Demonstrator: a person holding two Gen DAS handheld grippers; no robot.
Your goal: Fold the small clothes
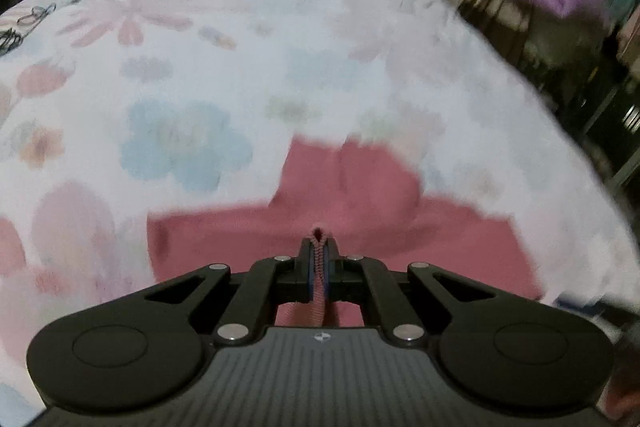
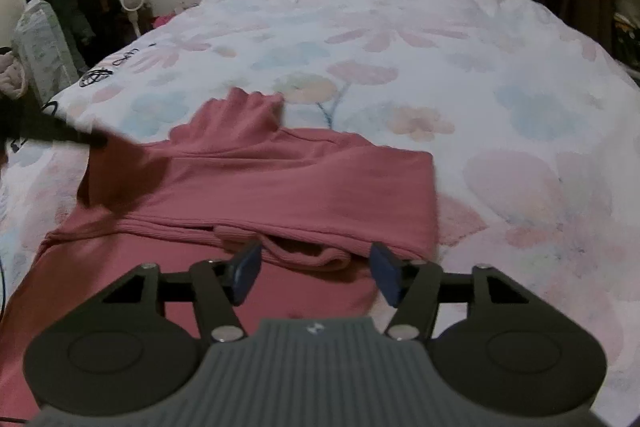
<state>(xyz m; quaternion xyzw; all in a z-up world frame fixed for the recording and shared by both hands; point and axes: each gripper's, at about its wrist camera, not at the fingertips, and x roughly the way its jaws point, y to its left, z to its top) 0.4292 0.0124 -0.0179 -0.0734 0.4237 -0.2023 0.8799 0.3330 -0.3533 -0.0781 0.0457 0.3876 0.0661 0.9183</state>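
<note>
left wrist view: the left hand-held gripper (image 1: 319,263) is clamped tight on a thin ridge of the pink top (image 1: 360,227), which lies near the bed's (image 1: 200,27) near edge. the pinch looks slim, so a hard pull could slip it free. motion blur hides the cloth's folds.

right wrist view: the right hand-held gripper (image 2: 316,273) stands wide, nothing gripped, hovering over the pink top's (image 2: 280,179) ribbed hem. closing here might catch two layers. a dark blurred shape at the left covers one sleeve.
</note>
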